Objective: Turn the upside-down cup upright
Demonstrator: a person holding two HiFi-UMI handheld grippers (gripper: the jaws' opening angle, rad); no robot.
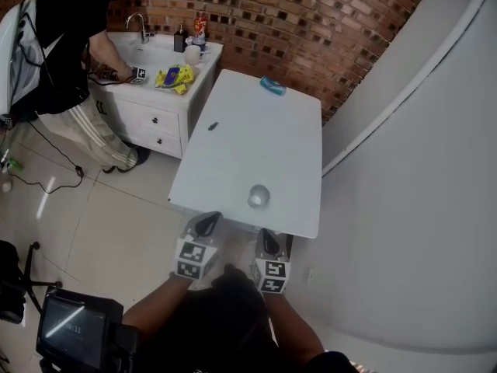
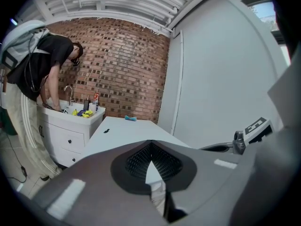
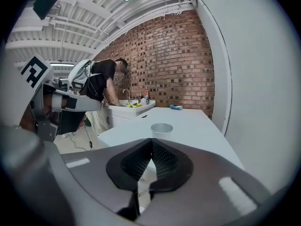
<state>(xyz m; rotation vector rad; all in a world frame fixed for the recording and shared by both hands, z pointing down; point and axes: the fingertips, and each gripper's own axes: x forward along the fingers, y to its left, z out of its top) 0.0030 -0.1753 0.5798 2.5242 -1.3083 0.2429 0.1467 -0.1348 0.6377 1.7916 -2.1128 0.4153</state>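
Observation:
A small silvery cup [image 1: 258, 196] stands on the white table [image 1: 256, 123] near its front edge, mouth up; in the right gripper view the cup [image 3: 161, 128] shows its open rim just beyond the jaws. My right gripper [image 1: 272, 243] [image 3: 152, 145] sits below the table's front edge, a little short of the cup, shut with nothing in it. My left gripper [image 1: 208, 224] [image 2: 151, 147] hangs at the front edge left of the cup, its jaws closed together and empty. The left gripper view does not show the cup.
A blue object [image 1: 272, 85] lies at the table's far end and a small dark item [image 1: 213, 126] near its left edge. A person [image 1: 62, 53] works at a white sink cabinet [image 1: 155, 115] to the left. A grey wall [image 1: 404, 169] runs along the right.

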